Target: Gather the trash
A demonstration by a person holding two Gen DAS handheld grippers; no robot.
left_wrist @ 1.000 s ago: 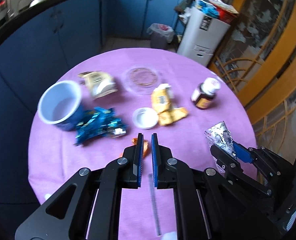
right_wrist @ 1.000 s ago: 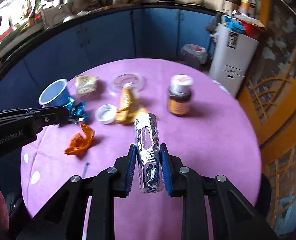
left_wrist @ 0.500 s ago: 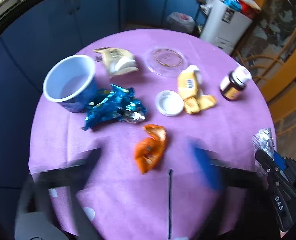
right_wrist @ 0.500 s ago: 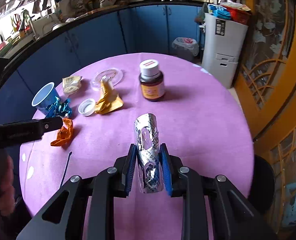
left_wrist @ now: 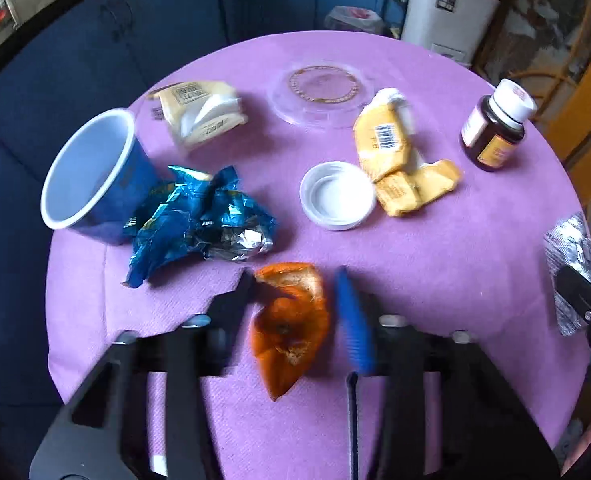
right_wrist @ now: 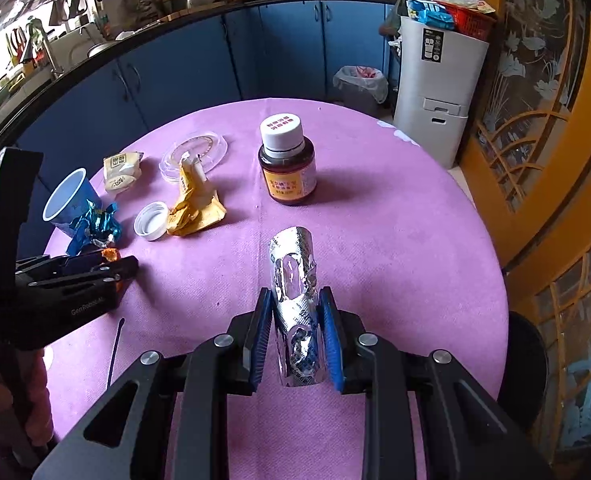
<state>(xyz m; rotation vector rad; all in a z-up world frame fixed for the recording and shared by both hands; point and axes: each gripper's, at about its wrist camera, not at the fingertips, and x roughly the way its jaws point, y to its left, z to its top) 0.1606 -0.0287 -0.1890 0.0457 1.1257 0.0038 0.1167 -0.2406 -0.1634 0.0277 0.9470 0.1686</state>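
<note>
On the round purple worktop (left_wrist: pixel 475 240), the left claw (left_wrist: pixel 295 312) is lowered over an orange peel (left_wrist: pixel 291 320) lying near the front edge. Its jaws are closing, one on each side of the peel; the left finger's tip looks to be at the peel's upper edge, while a gap shows beside the blue pad of the right finger, so the peel is not yet pinched. A thin dark stick (left_wrist: pixel 352 420) lies just beside the peel. Farther back sit a blue cup (left_wrist: pixel 91 172), a crumpled blue wrapper (left_wrist: pixel 199 216), a white lid (left_wrist: pixel 337 194), yellow wrappers (left_wrist: pixel 399 160) and a brown bottle (left_wrist: pixel 495 128). The right claw (right_wrist: pixel 295 336) is clenched around a silver foil blister strip (right_wrist: pixel 295 292), held above the worktop, both blue pads pressing its sides.
</note>
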